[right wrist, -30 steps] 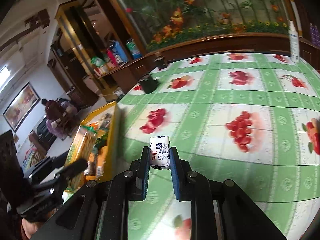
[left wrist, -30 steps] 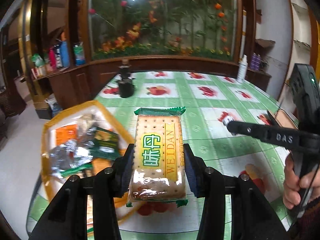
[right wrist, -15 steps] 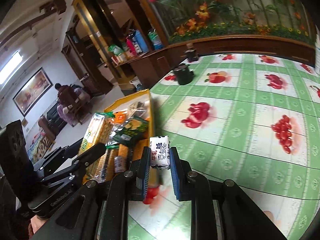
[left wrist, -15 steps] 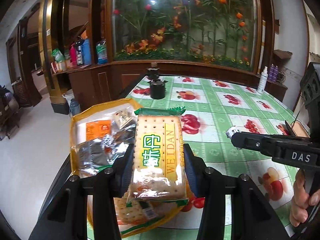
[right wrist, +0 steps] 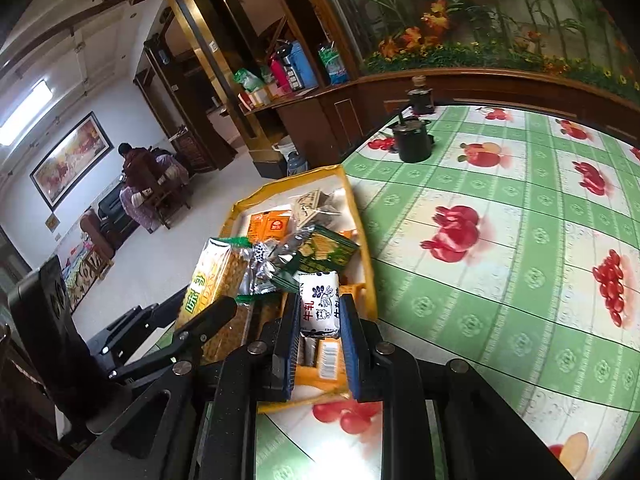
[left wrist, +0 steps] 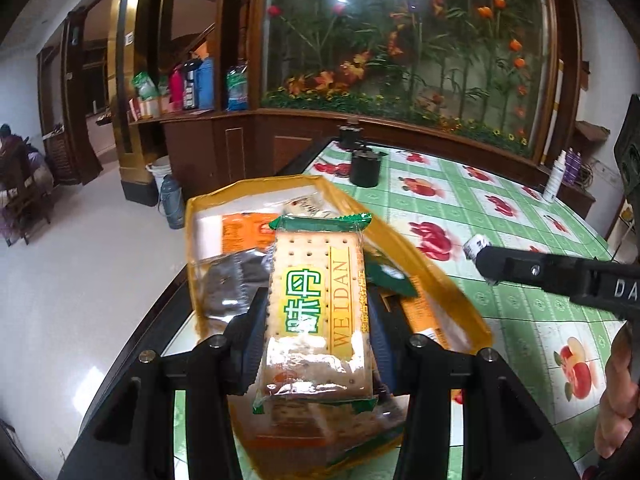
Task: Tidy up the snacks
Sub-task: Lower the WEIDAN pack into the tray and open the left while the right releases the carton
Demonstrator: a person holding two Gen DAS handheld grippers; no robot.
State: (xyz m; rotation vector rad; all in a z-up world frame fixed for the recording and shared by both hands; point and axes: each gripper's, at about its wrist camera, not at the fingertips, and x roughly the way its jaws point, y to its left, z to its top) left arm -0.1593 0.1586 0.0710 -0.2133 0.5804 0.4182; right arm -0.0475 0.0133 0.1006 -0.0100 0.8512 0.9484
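Note:
My left gripper (left wrist: 316, 336) is shut on a Weidan cracker pack (left wrist: 316, 312) with green ends, held over the yellow snack tray (left wrist: 424, 256). The same pack (right wrist: 204, 280) and left gripper show at the left of the right wrist view. My right gripper (right wrist: 320, 320) is shut on a small white candy with blue print (right wrist: 319, 305), just above the tray's near right corner (right wrist: 360, 216). In the left wrist view the right gripper (left wrist: 486, 256) reaches in from the right with the candy (left wrist: 476, 245) at its tip. The tray holds several wrapped snacks (right wrist: 316, 248).
The tray sits at the left edge of a table with a green fruit-print cloth (right wrist: 500, 264). A black pot (right wrist: 412, 140) stands at the far left of the table, a white spray bottle (left wrist: 556, 178) at the far right. Floor drops off left of the table (left wrist: 80, 280).
Both grippers have moved left toward the tray with their loads. The cracker pack now hangs over the tray's middle and the candy has reached the tray's near right edge.

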